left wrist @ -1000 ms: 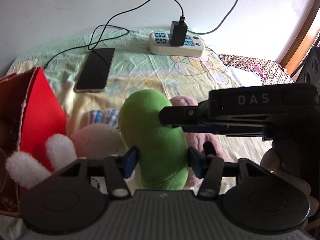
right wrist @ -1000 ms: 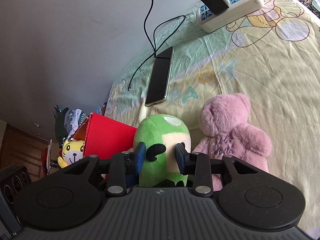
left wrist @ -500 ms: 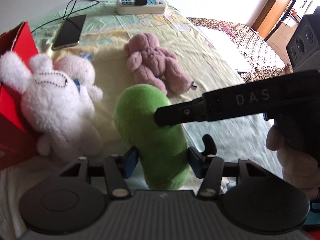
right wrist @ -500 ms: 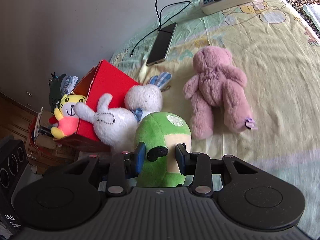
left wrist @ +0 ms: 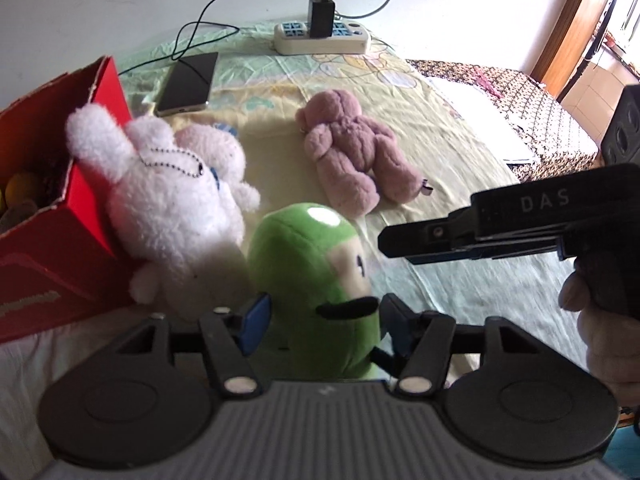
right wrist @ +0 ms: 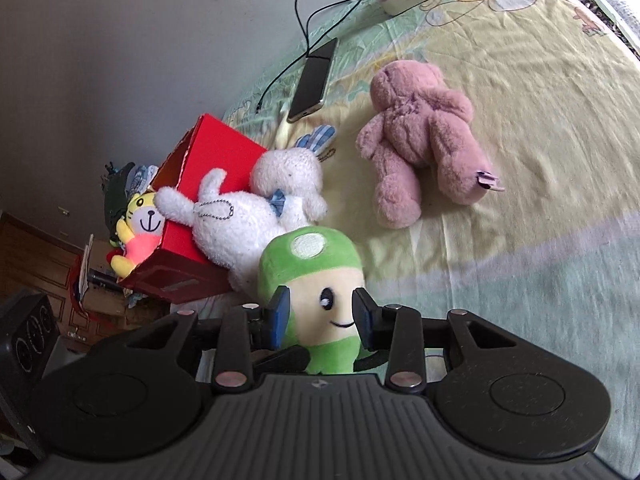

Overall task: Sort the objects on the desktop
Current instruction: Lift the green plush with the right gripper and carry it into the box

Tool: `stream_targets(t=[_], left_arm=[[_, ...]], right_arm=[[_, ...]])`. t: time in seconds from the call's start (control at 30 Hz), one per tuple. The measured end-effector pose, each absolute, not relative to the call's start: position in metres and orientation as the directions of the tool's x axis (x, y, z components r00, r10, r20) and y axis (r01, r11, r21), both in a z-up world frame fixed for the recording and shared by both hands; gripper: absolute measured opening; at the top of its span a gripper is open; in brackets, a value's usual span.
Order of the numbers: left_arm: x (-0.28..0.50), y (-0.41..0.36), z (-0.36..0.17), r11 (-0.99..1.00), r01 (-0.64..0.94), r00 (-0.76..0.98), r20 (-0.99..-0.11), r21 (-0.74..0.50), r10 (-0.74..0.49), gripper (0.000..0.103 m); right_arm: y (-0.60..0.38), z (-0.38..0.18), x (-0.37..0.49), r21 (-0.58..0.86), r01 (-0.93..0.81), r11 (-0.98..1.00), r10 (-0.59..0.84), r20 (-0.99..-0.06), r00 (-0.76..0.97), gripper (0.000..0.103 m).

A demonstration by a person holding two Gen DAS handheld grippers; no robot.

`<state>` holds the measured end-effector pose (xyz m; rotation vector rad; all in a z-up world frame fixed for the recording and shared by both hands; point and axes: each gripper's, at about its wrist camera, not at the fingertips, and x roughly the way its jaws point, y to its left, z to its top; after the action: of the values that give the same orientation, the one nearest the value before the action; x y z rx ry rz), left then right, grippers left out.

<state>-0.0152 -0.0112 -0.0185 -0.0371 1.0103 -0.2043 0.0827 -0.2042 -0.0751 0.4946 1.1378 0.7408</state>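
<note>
A green plush toy (left wrist: 312,272) with a cream face stands upright between the fingers of my left gripper (left wrist: 326,324). The jaws are opening and the pads sit just off its sides. In the right wrist view the toy (right wrist: 312,280) faces the camera, framed by my right gripper (right wrist: 320,312), whose jaws are also opening. From the left wrist view the right gripper (left wrist: 384,240) ends just short of the toy's face. A red box (left wrist: 80,220) stands at the left, with a white rabbit (left wrist: 176,208) leaning on it. A pink bear (left wrist: 352,160) lies face down beyond.
A yellow tiger toy (right wrist: 140,224) sits in the red box (right wrist: 216,152). A phone (left wrist: 188,84) on a cable and a power strip (left wrist: 320,38) lie at the far edge of the bed by the wall. A black speaker (left wrist: 624,132) stands to the right. A person's hand (left wrist: 600,320) holds the right gripper.
Both grippers drew back from the pink bear with the green toy. The toy has since turned to show its face, the right gripper's tip has come off it, and the left jaws have spread slightly.
</note>
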Motion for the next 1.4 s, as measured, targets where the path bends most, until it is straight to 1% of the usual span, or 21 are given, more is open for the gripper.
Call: stream_targets(t=[0.07,0.13,0.23,0.3,0.37,0.4,0.53,0.63,0.73,0.83,0.93,1.0,1.13,1.2,1.3,1.4], left_arm=[[-0.011,-0.010,-0.021,0.980,0.143,0.517,-0.834,-0.136,-0.191,0.067],[-0.007,-0.007,-0.028,0.983,0.116,0.507,-0.843,-0.140,-0.180,0.065],[-0.006,0.002,-0.031,0.980,0.079,0.506,-0.840,-0.181,-0.196,0.063],[-0.006,0.005,-0.034,0.983,0.062,0.504,-0.845,-0.171,-0.179,0.060],[-0.005,0.010,-0.036,0.980,0.050,0.504,-0.843,-0.190,-0.189,0.061],[-0.004,0.011,-0.036,0.980,0.048,0.503,-0.843,-0.194,-0.191,0.061],[-0.007,0.002,-0.035,0.984,0.081,0.505,-0.844,-0.159,-0.179,0.059],[-0.013,-0.007,-0.026,0.982,0.134,0.515,-0.837,-0.136,-0.187,0.059],[-0.016,-0.010,-0.015,0.967,0.180,0.515,-0.821,-0.179,-0.247,0.059],[-0.018,-0.019,0.002,0.953,0.243,0.534,-0.795,-0.183,-0.289,0.059],[-0.020,-0.025,0.022,0.942,0.300,0.575,-0.759,-0.151,-0.305,0.059],[-0.018,-0.022,0.039,0.940,0.318,0.616,-0.726,-0.126,-0.306,0.059],[-0.011,0.008,0.080,0.942,0.314,0.691,-0.653,-0.116,-0.311,0.059],[-0.009,0.029,0.099,0.947,0.306,0.724,-0.622,-0.098,-0.298,0.059],[-0.008,0.060,0.119,0.963,0.263,0.774,-0.585,-0.052,-0.243,0.060],[-0.006,0.096,0.123,0.980,0.199,0.803,-0.569,-0.027,-0.179,0.060]], right_arm=[[-0.207,-0.084,0.088,0.706,-0.239,0.667,0.745,-0.627,0.227,0.038],[-0.205,-0.093,0.093,0.726,-0.211,0.655,0.756,-0.622,0.205,0.038],[-0.195,-0.101,0.093,0.750,-0.211,0.627,0.779,-0.605,0.165,0.038],[-0.186,-0.106,0.093,0.766,-0.222,0.604,0.797,-0.590,0.133,0.040],[-0.180,-0.108,0.093,0.771,-0.215,0.600,0.800,-0.586,0.132,0.048],[-0.177,-0.110,0.094,0.775,-0.212,0.596,0.803,-0.582,0.127,0.048],[-0.176,-0.119,0.097,0.816,-0.145,0.560,0.829,-0.549,0.109,0.055],[-0.181,-0.125,0.096,0.850,-0.085,0.520,0.854,-0.514,0.081,0.053],[-0.194,-0.121,0.089,0.865,-0.062,0.499,0.865,-0.492,0.095,0.052],[-0.212,-0.112,0.081,0.871,-0.042,0.489,0.866,-0.479,0.143,0.052],[-0.226,-0.095,0.076,0.874,-0.041,0.483,0.861,-0.466,0.203,0.052],[-0.229,-0.076,0.074,0.866,-0.074,0.494,0.849,-0.463,0.255,0.052],[-0.215,-0.028,0.075,0.833,-0.199,0.516,0.832,-0.432,0.349,0.052],[-0.203,-0.008,0.079,0.821,-0.254,0.512,0.835,-0.406,0.372,0.052],[-0.173,0.015,0.086,0.809,-0.324,0.490,0.850,-0.362,0.382,0.053],[-0.135,0.030,0.093,0.806,-0.376,0.457,0.874,-0.328,0.359,0.053]])
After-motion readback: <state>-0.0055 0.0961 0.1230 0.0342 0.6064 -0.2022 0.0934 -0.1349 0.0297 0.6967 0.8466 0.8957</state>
